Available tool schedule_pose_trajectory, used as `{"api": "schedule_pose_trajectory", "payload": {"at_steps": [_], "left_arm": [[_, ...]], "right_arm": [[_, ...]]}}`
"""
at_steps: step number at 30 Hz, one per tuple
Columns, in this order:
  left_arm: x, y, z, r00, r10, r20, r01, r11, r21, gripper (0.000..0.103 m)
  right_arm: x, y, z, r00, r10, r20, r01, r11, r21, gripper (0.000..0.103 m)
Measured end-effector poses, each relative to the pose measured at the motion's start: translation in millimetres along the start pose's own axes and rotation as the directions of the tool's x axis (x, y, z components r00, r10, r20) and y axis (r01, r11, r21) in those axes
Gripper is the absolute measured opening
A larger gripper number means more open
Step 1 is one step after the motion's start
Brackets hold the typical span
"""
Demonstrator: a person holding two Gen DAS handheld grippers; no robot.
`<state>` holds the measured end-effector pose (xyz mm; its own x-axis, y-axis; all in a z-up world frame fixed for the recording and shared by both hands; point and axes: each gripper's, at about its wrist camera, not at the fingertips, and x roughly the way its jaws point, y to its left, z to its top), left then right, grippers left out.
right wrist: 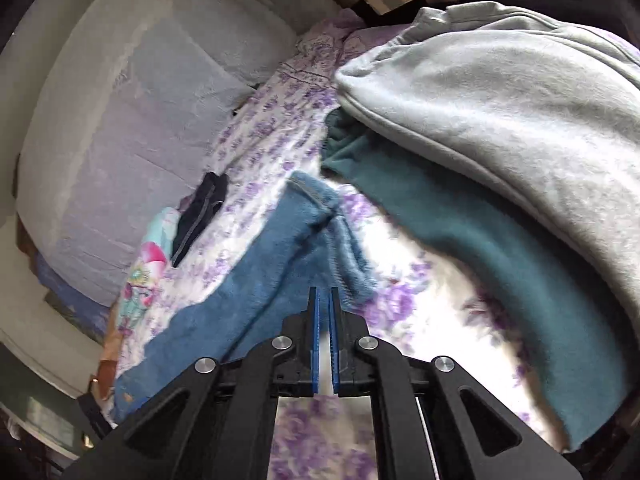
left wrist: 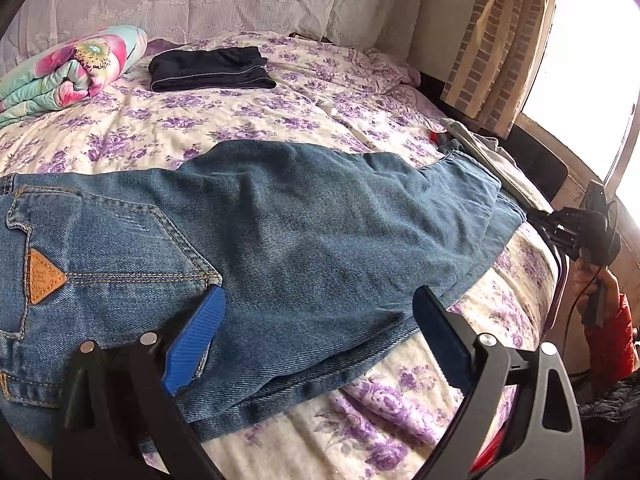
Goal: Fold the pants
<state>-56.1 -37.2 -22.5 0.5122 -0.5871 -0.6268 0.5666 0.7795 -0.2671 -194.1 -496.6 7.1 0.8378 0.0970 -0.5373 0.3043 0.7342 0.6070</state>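
Note:
Blue jeans (left wrist: pixel 280 232) lie across the floral bed, waist and back pocket at the left, legs folded over one another toward the right. My left gripper (left wrist: pixel 320 312) is open just above the seat of the jeans, blue pads (left wrist: pixel 192 344) spread wide. My right gripper (right wrist: pixel 324 296) is shut with nothing between its pads, held just before the leg end of the jeans (right wrist: pixel 272 256). It also shows in the left wrist view (left wrist: pixel 576 228) at the bed's right edge, beyond the hems.
Folded dark pants (left wrist: pixel 208 68) and a rolled floral quilt (left wrist: pixel 68 68) lie at the back of the bed (left wrist: pixel 280 112). Grey (right wrist: pixel 500 100) and teal (right wrist: pixel 480 232) garments are piled by the leg ends. A curtain (left wrist: pixel 500 32) and a window are at the right.

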Motion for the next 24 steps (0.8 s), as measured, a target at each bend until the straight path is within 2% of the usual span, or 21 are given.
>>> {"api": "schedule_pose_trajectory", "payload": {"at_steps": [1, 2, 3, 5, 10, 11, 12, 13, 15, 18, 20, 21, 23, 24], "left_arm": [[0, 0, 0, 1.000, 0.002, 0.000, -0.002, 1.000, 0.001, 0.092], [0, 0, 0, 1.000, 0.004, 0.000, -0.004, 1.000, 0.001, 0.092], [0, 0, 0, 1.000, 0.006, 0.000, -0.006, 1.000, 0.001, 0.092], [0, 1, 0, 1.000, 0.002, 0.000, -0.002, 1.000, 0.001, 0.092], [-1, 2, 0, 1.000, -0.004, 0.001, 0.004, 1.000, -0.001, 0.092], [-1, 3, 0, 1.000, -0.008, 0.003, 0.008, 1.000, -0.004, 0.092], [-3, 5, 0, 1.000, -0.014, 0.009, 0.014, 1.000, -0.010, 0.092], [-5, 6, 0, 1.000, -0.023, 0.016, 0.023, 1.000, -0.018, 0.092], [-11, 11, 0, 0.998, -0.030, 0.049, 0.032, 0.998, -0.048, 0.092], [-23, 23, 0, 0.993, -0.055, 0.101, 0.066, 0.992, -0.104, 0.082], [-27, 31, -1, 0.989, -0.092, 0.117, 0.108, 0.984, -0.138, 0.078], [-27, 32, -1, 0.988, -0.104, 0.116, 0.120, 0.982, -0.145, 0.078], [-24, 31, -1, 0.990, -0.096, 0.103, 0.110, 0.983, -0.144, 0.079], [-23, 29, 0, 0.992, -0.085, 0.094, 0.097, 0.986, -0.136, 0.079]], "right_arm": [[1, 12, 2, 1.000, 0.023, 0.009, -0.022, 0.999, -0.029, 0.007], [5, 24, 4, 0.999, 0.047, 0.003, -0.046, 0.997, -0.056, 0.012], [12, 33, 5, 0.997, 0.073, -0.023, -0.074, 0.995, -0.063, 0.035], [33, 40, 8, 0.993, 0.088, -0.084, -0.091, 0.996, -0.026, 0.057], [83, 36, 17, 0.985, 0.056, -0.164, -0.053, 0.998, 0.020, 0.054], [93, 32, 17, 0.982, 0.059, -0.182, -0.051, 0.997, 0.051, 0.046], [97, 32, 17, 0.981, 0.044, -0.187, -0.036, 0.998, 0.047, 0.022], [96, 33, 17, 0.983, 0.046, -0.180, -0.042, 0.999, 0.027, 0.005], [85, 39, 16, 0.984, 0.097, -0.148, -0.094, 0.995, 0.030, 0.005], [41, 47, 15, 0.985, 0.147, -0.087, -0.148, 0.989, -0.006, 0.005], [22, 39, 8, 0.981, 0.163, -0.106, -0.164, 0.987, 0.000, 0.005], [21, 34, 2, 0.982, 0.138, -0.129, -0.140, 0.990, -0.009, 0.006], [38, 17, -12, 0.977, 0.028, -0.212, -0.038, 0.998, -0.044, 0.009], [45, 7, -17, 0.973, 0.022, -0.230, -0.031, 0.999, -0.036, 0.008]]}}
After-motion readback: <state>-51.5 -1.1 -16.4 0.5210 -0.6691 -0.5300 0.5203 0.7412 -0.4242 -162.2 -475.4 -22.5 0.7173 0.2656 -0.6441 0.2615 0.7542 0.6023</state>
